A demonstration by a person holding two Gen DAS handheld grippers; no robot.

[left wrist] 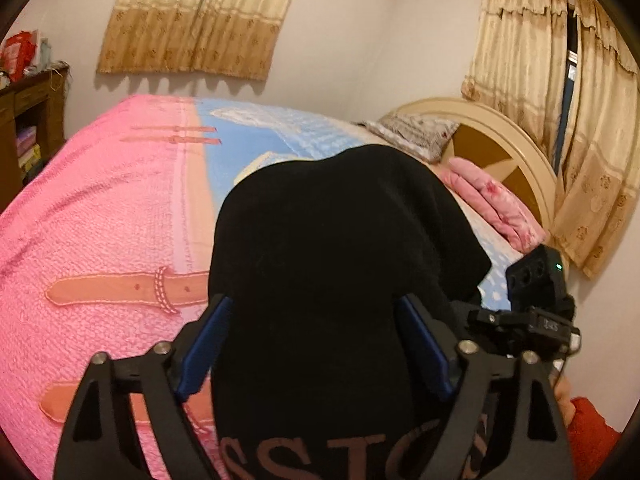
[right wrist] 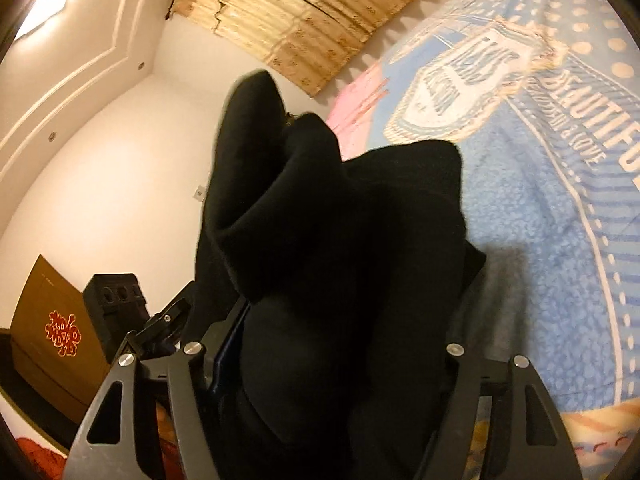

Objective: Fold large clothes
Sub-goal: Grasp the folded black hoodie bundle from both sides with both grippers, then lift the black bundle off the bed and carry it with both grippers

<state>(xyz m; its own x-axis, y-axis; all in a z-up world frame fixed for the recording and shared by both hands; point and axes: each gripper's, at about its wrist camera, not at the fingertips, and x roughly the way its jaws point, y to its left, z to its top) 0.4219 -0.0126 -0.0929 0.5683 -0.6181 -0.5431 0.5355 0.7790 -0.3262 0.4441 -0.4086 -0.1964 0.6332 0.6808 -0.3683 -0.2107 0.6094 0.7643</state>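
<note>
**Clearance findings: open bed to the left, headboard end obstructed**

The pink and blue terry bedspread lay flat and open to the left. A bulky black fabric garment filled the space directly ahead of both grippers. Toward the curved cream headboard, a folded pink quilt and a patterned grey pillow occupied that end.
</note>
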